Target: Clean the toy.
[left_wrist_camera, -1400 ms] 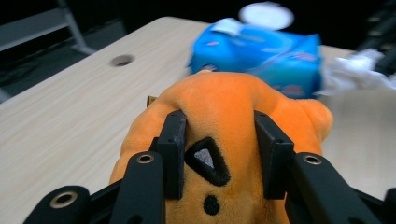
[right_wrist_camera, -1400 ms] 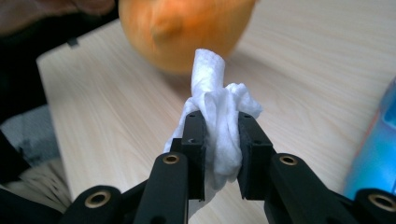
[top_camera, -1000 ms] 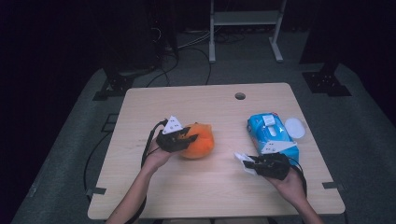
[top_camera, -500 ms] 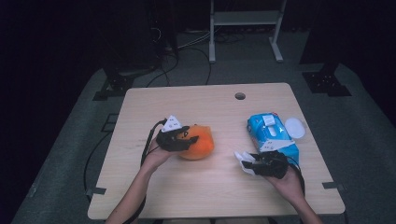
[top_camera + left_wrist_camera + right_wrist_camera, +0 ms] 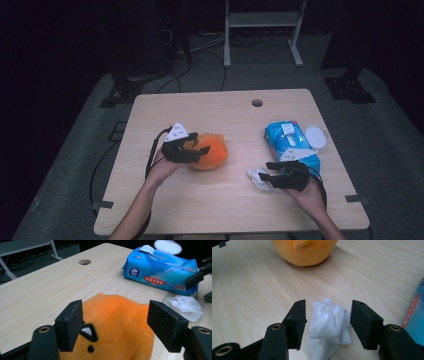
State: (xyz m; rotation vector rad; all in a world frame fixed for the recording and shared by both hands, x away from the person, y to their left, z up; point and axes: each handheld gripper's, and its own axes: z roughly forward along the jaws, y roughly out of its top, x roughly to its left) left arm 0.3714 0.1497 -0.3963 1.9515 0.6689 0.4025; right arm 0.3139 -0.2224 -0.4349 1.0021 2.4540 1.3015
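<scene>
Releasing step at the worktop [image 5: 150, 210]. Done well, each release would have called for pads fully clear before the hand drew straight back, so that neither object was dragged. Nearest, the right hand-held gripper [image 5: 328, 315] had just been opening; its jaws stood moderately wide about the crumpled white wipe [image 5: 329, 322], which lay on the worktop between them, apparently unpressed. Farther, the left hand-held gripper [image 5: 115, 320] had likewise just been opening, jaws flanking the orange plush toy [image 5: 117, 325], the left pad close against it, the right apart. Beyond lay the blue wipes pack [image 5: 160, 270], lid up.
</scene>
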